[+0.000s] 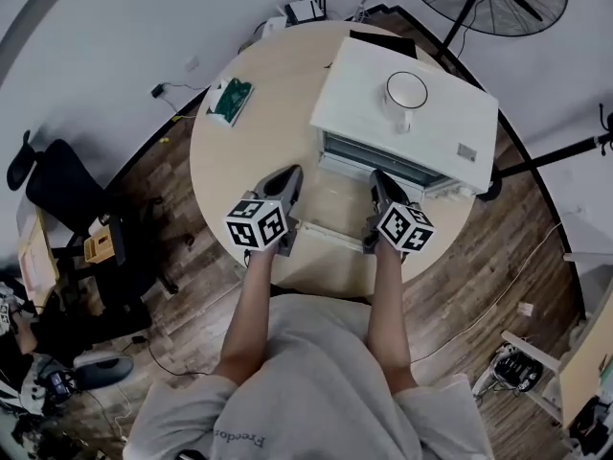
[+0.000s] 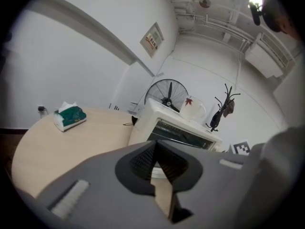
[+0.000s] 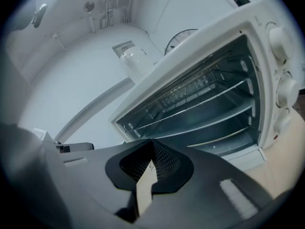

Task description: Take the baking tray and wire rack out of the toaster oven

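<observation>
Toaster oven (image 1: 421, 123) on round table (image 1: 254, 137), open front facing closed, empty left gripper (image 1: 290, 178) and right gripper (image 1: 380, 180), long side lying across them; wood floor (image 1: 177, 185).

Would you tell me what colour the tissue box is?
The tissue box is green and white; left gripper view is best.

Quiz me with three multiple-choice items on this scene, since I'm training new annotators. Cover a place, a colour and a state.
1. Relative to the toaster oven, the mug is: A inside; B on top; C behind.
2. The tissue box is: A red; B yellow; C green.
3. The toaster oven is: A open; B shut; C tipped over.
Key: B, the head view shows the mug on its top; C, the box looks green there; A, the wire rack shows uncovered inside.
</observation>
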